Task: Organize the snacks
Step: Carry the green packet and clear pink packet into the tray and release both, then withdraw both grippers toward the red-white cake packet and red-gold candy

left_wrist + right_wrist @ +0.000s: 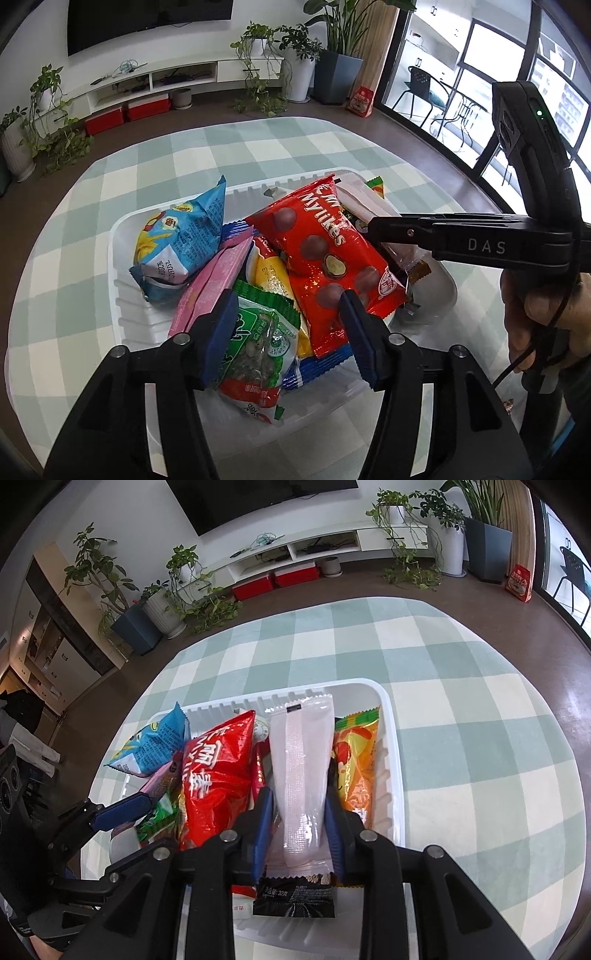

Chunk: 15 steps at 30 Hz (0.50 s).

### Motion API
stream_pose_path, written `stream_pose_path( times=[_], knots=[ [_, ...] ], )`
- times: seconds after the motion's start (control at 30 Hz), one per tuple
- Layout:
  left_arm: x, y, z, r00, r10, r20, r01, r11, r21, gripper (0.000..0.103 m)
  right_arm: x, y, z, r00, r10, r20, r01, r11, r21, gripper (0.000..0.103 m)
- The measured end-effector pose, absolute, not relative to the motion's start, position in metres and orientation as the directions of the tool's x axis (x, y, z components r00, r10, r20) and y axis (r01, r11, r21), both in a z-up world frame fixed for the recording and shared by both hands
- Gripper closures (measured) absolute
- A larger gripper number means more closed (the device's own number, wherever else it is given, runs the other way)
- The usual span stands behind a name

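Note:
A white plastic tray (pixel 118 258) on the checked tablecloth holds several snack packs: a blue chip bag (pixel 177 240), a red Mylikes bag (pixel 325 251), a pink pack (pixel 210 288) and a green nut pack (pixel 258 339). My left gripper (pixel 291 339) is open, its blue pads hovering either side of the green pack and the red bag's edge. My right gripper (pixel 299 819) is shut on a pale pink-white wrapped bar (pixel 301 760) over the tray (pixel 395 775). An orange pack (pixel 358 760) lies at its right, the red bag (pixel 218 775) at its left.
The round table (pixel 461 701) with green-white checked cloth surrounds the tray. The right gripper's body (pixel 480 243) crosses the left wrist view from the right. Potted plants, a TV bench and a window stand beyond the table.

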<state>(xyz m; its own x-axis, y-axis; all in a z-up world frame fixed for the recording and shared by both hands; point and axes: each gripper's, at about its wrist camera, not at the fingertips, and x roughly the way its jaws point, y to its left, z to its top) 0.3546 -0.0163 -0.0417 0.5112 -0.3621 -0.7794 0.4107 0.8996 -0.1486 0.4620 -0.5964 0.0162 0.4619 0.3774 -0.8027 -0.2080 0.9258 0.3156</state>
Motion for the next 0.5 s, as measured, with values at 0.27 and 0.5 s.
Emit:
stream_pose_path(
  times=[0.27,0.5],
  knots=[
    [0.338,-0.015,-0.037,0.521,-0.374,-0.767,0.411,0.898,-0.159,0.048,0.456,-0.599,0.026,0.479,0.376,-0.793,-0.218,0.926,0.308,0.066],
    [0.307,-0.008,-0.008,0.579,-0.390,-0.716,0.412,0.898,-0.156,0.029,0.446,-0.613,0.041,0.504,0.387,-0.772,-0.201,0.922,0.331,0.045]
  ],
)
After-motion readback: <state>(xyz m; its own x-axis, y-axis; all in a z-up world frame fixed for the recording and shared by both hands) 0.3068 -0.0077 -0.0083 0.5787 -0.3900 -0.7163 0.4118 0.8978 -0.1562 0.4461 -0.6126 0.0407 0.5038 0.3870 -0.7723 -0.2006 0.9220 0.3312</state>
